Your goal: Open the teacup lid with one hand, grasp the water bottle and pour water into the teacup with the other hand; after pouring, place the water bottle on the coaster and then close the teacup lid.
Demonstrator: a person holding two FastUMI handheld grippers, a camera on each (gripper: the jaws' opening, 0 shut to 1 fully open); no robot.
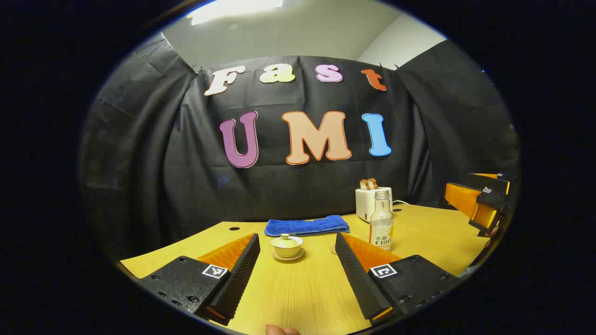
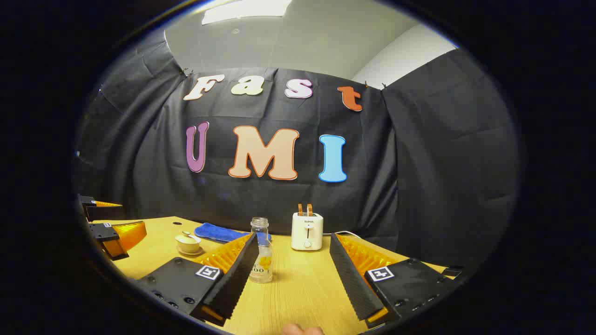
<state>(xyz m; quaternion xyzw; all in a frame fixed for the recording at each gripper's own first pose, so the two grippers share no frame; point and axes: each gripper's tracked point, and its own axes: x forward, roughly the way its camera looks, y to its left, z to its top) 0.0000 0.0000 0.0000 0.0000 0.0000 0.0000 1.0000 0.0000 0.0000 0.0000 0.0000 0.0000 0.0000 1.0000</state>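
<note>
Left gripper and right gripper — fingers spread wide, level.

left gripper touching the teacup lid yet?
Apart. In the left gripper view the left gripper is open, and bare table shows between its fingertips and the lid sitting on the teacup farther ahead.

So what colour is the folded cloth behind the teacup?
Blue. The folded cloth lies on the table behind the teacup, clearest in the left gripper view.
</note>
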